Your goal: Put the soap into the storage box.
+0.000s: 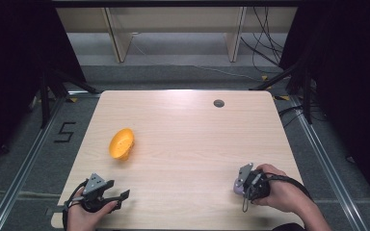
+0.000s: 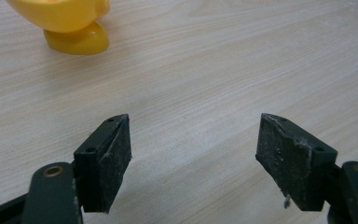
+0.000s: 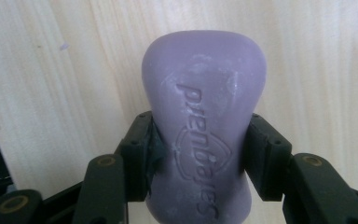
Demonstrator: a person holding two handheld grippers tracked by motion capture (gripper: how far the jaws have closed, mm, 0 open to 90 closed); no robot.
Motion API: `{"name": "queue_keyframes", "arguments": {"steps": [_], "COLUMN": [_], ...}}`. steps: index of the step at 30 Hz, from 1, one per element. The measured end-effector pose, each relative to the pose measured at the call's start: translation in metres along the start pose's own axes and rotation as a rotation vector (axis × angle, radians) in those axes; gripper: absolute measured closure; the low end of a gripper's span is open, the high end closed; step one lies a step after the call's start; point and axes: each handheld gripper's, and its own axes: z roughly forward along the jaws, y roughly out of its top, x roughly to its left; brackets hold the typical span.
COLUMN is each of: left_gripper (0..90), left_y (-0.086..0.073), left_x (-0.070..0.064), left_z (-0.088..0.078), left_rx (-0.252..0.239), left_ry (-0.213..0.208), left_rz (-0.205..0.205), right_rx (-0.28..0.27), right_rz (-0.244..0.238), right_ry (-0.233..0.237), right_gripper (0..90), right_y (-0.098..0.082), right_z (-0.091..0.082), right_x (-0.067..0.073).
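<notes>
A: At the counter's (image 1: pixel 183 139) near right corner, a purple soap bar (image 3: pixel 204 140) is clamped at its waist by the right tongs (image 3: pixel 200 154), the pads pressed on both narrowed sides. The left tongs (image 2: pixel 193 154) are held wide apart, with nothing between them, low over bare wood at the near left.

B: How is the step best done?

A: The grip should be kept squarely on the waist, where the bar is thinnest. A smooth, rounded bar is judged likely to slide, so it should be lifted level and carried slowly. The yellow dish (image 1: pixel 121 143), standing well apart on the left half, is taken as the likely goal.

B: And the soap itself?

A: A rounded hourglass shape is seen, matte lilac, with a brand name and crest moulded into the top face, which is lightly scuffed white.
</notes>
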Motion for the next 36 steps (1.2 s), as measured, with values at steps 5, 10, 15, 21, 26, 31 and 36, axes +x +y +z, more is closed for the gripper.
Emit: {"name": "queue_keyframes", "arguments": {"steps": [5, 10, 15, 21, 26, 31, 36], "left_gripper": [25.6, 25.7, 25.7, 25.9, 25.9, 25.9, 26.6], "left_y": [0.0, 0.0, -0.001, 0.001, 0.007, 0.022, 0.04], "left_x": [0.0, -0.001, -0.001, -0.002, -0.004, -0.012, -0.024], "left_z": [0.0, 0.0, 0.001, 0.001, 0.0, 0.003, 0.009], "left_rx": [0.001, 0.004, -0.008, -0.021, -0.043, -0.072, -0.079], "left_ry": [0.0, 0.008, -0.004, -0.018, -0.047, -0.109, -0.178], "left_rz": [0.0, -0.017, -0.02, -0.037, -0.042, -0.027, 0.001], "right_rx": [-0.055, -0.128, -0.194, -0.253, -0.306, -0.321, -0.323], "right_rz": [0.007, 0.018, 0.013, 0.028, -0.049, -0.034, -0.103], "right_ry": [-0.072, -0.182, -0.294, -0.352, -0.417, -0.443, -0.466], "right_gripper": [50.4, 50.4, 50.5, 50.4, 50.4, 50.4, 50.4], "right_y": [0.0, -0.002, -0.001, 0.003, 0.008, 0.013, 0.02], "right_z": [-0.005, -0.009, -0.012, -0.012, -0.012, -0.011, -0.013], "right_x": [0.0, 0.0, 0.001, 0.008, 0.011, 0.021, 0.024]}}
